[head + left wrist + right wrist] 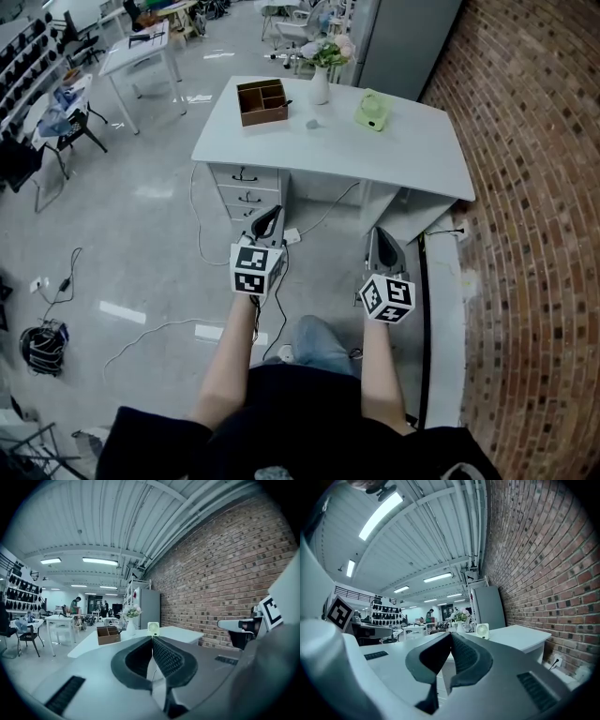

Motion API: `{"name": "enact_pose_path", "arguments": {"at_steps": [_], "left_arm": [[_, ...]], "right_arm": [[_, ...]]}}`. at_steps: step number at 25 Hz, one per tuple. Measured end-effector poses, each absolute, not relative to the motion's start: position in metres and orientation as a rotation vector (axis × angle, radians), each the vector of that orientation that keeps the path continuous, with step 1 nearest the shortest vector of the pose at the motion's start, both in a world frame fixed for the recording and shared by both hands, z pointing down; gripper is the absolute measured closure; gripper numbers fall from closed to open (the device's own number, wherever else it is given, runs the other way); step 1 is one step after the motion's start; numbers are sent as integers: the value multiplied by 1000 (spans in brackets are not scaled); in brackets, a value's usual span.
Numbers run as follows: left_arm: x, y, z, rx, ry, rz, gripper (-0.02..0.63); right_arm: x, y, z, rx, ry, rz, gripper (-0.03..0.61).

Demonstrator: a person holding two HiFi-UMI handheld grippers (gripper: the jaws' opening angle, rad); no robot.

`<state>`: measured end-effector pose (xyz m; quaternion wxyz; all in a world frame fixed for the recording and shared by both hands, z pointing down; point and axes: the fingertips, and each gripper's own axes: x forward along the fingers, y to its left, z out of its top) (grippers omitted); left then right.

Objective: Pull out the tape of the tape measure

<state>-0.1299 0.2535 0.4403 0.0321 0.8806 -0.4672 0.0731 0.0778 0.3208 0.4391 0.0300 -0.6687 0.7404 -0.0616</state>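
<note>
Both tools are held in the air in front of the person, well short of the desk, and neither touches anything. The left tool [272, 214] is clenched: in the left gripper view its two ribbed pads meet at the tips [152, 638] with nothing between them. The right tool [379, 232] is clenched and empty as well, its pads pressed together at the front [451, 634]. The two tools point the same way, side by side but apart, each carrying its marker cube towards the person.

Well ahead of both tools stands a white desk, its tabletop [403, 150] carrying four things. A brown wooden box [262, 101] with compartments sits ahead of the left tool. A white vase [320, 84] of flowers stands at the far edge, between the lines of the two tools. A small green fan [372, 110] stands ahead of the right tool.

Between box and fan, nearer the tools than the vase, lies a small pale object [312, 123]. It may be the tape measure, but it is too small to tell. It lies well apart from both tools.

A brick wall [534, 187] runs along beyond the right tool's outer side.
</note>
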Motion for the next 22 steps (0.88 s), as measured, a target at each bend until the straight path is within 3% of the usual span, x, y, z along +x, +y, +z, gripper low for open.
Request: {"name": "enact_pose_path", "arguments": {"at_steps": [11,22], "left_arm": [[-120,200,454,2701,-1419,243,591],[-95,70,479,2652,-1451,282,591]], "right_arm": [[86,271,439,-2068,2281,-171,580],[115,124,455,-2053,2339,-190,580]]}}
